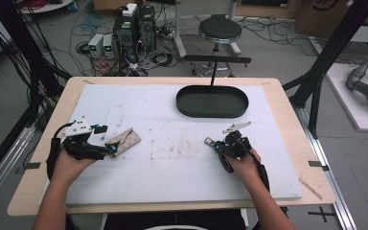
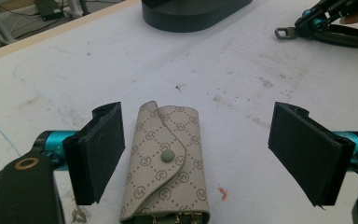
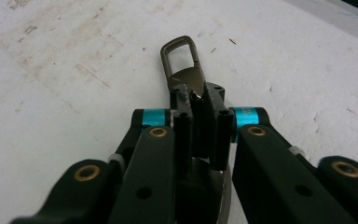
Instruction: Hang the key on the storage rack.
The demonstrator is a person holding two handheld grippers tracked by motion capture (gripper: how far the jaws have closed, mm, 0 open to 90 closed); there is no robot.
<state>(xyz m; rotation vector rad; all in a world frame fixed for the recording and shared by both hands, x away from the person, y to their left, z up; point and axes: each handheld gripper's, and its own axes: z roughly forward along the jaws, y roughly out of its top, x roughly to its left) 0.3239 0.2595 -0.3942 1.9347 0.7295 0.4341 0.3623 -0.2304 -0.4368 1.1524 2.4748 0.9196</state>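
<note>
1. High view: the left gripper [image 1: 104, 140] sits low on the white mat [image 1: 172, 163], jaws spread wide, with the beige key pouch [image 1: 124, 139] lying flat at its tips, the near end of the pouch between them. Over on the other side, the right gripper [image 1: 215, 143] has a small metal clasp [image 1: 209, 141] poking out from its tips, pointing towards the pouch, well apart from it. Beyond both claws rests the black oval tray [image 1: 212, 102].

2. Left gripper view: the claw is open, and the patterned key pouch [image 2: 165, 163] lies lengthwise between the two black pads [image 2: 100, 149], flap buttoned down, closer to the left pad than the right one. Neither pad presses on it. Far ahead and to the right, the right gripper [image 2: 303, 29] lies on the mat with the metal clasp [image 2: 283, 33] at its tip; the black oval tray [image 2: 191, 14] stands straight ahead.

3. Right gripper view: jaws clamped tight here! The right gripper [image 3: 200, 112] pinches the base of the metal clasp [image 3: 182, 63], whose loop sticks out just past the fingertips, low over the mat [image 3: 51, 70].
</note>
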